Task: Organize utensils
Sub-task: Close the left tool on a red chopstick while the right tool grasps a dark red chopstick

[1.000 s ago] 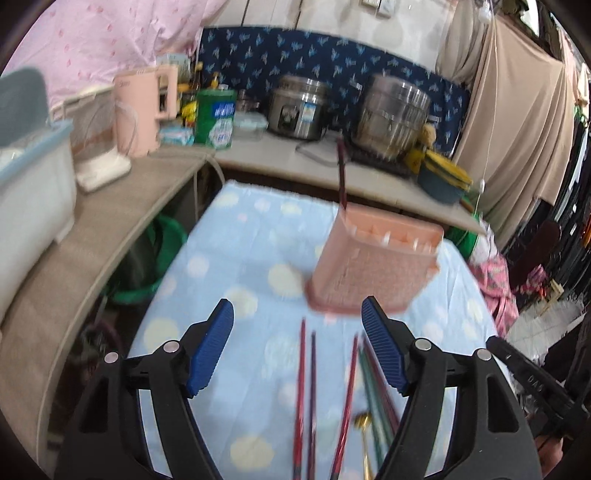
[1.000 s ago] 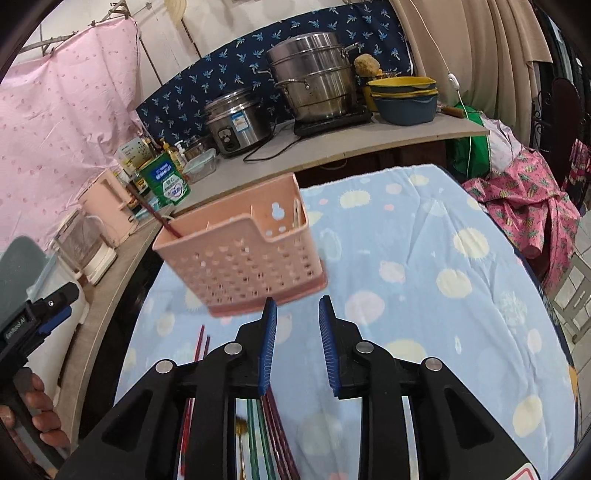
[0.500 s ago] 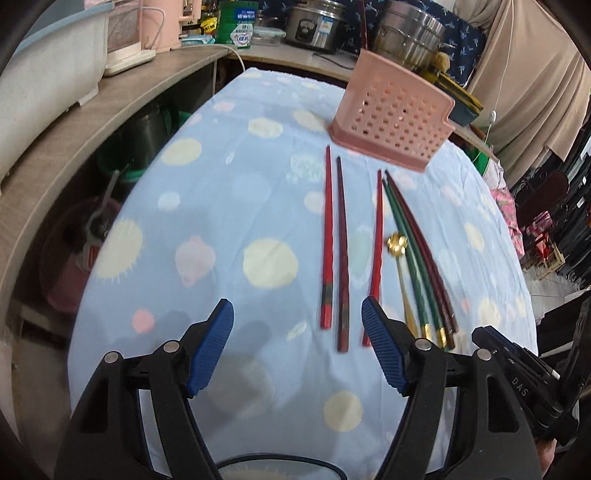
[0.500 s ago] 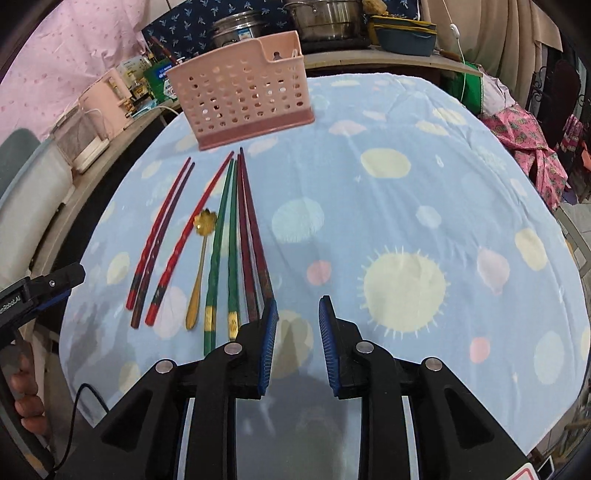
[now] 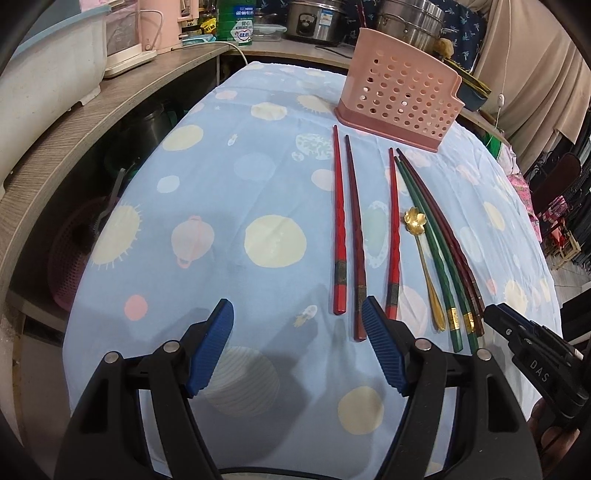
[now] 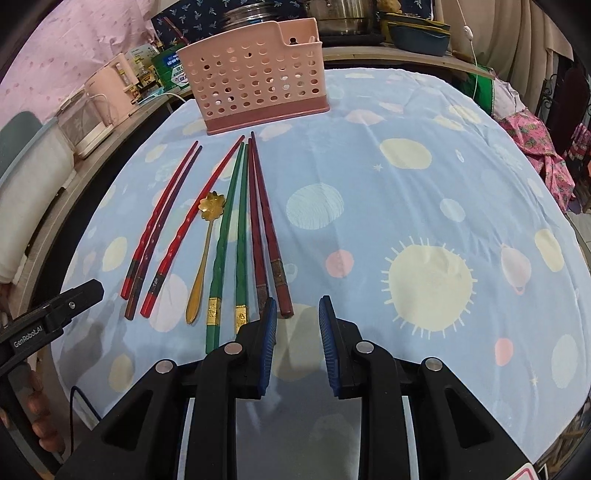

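Observation:
A pink perforated utensil holder (image 5: 399,99) (image 6: 258,77) stands upright at the far side of the table. In front of it, on the cloth, lie several chopsticks in a row: red ones (image 5: 340,229) (image 6: 155,229), a green pair (image 5: 432,251) (image 6: 229,236) and a dark red pair (image 6: 262,221). A gold flower-headed spoon (image 5: 415,219) (image 6: 210,206) rests among them. My left gripper (image 5: 297,310) hovers open just short of the red chopsticks' near ends. My right gripper (image 6: 298,306) has a narrow gap with nothing in it, close to the dark red pair's ends.
The table wears a light blue cloth with planet prints (image 5: 221,184) (image 6: 406,184). A wooden counter (image 5: 92,122) runs along the left with a white bin, a pink kettle (image 6: 110,85) and a green can. Steel pots (image 5: 314,18) stand behind. Clothes hang at the right.
Both grippers have sunk and tipped downward over the table's near edge. The holder now sits farther off and the whole row of utensils shows. Neither gripper's jaws have changed.

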A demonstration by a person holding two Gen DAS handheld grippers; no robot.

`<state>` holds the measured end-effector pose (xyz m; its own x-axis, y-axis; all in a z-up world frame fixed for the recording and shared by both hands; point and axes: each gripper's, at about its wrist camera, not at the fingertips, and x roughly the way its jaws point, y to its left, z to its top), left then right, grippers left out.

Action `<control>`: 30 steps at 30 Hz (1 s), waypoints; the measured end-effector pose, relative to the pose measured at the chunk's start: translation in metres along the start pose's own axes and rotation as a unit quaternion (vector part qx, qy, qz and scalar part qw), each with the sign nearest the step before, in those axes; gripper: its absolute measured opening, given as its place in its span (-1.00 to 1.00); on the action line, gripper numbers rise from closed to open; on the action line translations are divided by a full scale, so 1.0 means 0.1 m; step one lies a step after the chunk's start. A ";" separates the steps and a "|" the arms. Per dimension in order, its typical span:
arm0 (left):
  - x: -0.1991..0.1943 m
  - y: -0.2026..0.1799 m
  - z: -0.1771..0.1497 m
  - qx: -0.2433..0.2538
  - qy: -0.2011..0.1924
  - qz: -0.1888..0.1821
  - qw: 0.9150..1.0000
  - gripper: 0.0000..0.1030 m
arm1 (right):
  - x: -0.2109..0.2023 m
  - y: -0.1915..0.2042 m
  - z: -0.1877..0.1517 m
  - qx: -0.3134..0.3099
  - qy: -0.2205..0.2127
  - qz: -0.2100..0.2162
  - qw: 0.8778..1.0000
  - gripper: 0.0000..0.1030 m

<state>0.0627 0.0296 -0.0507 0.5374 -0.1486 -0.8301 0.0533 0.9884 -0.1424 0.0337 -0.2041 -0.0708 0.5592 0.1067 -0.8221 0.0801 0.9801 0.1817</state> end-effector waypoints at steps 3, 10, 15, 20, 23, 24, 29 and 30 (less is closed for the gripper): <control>0.03 0.01 0.01 -0.001 0.002 0.002 1.000 0.32 | 0.04 0.04 0.05 -0.004 -0.002 0.002 1.000 -0.55; 0.10 0.00 0.02 0.006 0.002 0.002 1.000 0.30 | 0.12 0.04 0.10 -0.003 -0.003 -0.002 1.000 -0.61; 0.15 -0.05 0.04 0.015 0.002 0.003 1.000 0.27 | 0.14 -0.04 0.11 0.011 0.000 -0.002 1.000 -0.67; 0.27 -0.10 0.05 0.024 0.014 0.011 1.000 0.19 | 0.18 -0.02 0.10 0.004 0.005 -0.005 1.000 -0.73; 0.29 -0.12 0.06 0.031 0.010 0.020 0.999 0.18 | 0.19 -0.01 0.10 0.000 0.002 -0.007 1.000 -0.73; 0.30 -0.12 0.07 0.031 0.009 0.021 0.999 0.17 | 0.19 -0.01 0.10 0.001 0.002 -0.006 1.000 -0.73; 0.33 -0.13 0.10 0.035 0.005 0.031 0.999 0.13 | 0.20 -0.02 0.10 -0.001 0.000 -0.007 1.000 -0.74; 0.34 -0.13 0.10 0.038 0.003 0.035 0.999 0.09 | 0.20 -0.01 0.10 -0.001 0.000 -0.008 1.000 -0.75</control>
<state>0.0888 0.0117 -0.0718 0.5362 -0.0790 -0.8404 0.0802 0.9959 -0.0424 0.0530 -0.2050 -0.0820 0.5585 0.0917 -0.8244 0.0862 0.9821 0.1676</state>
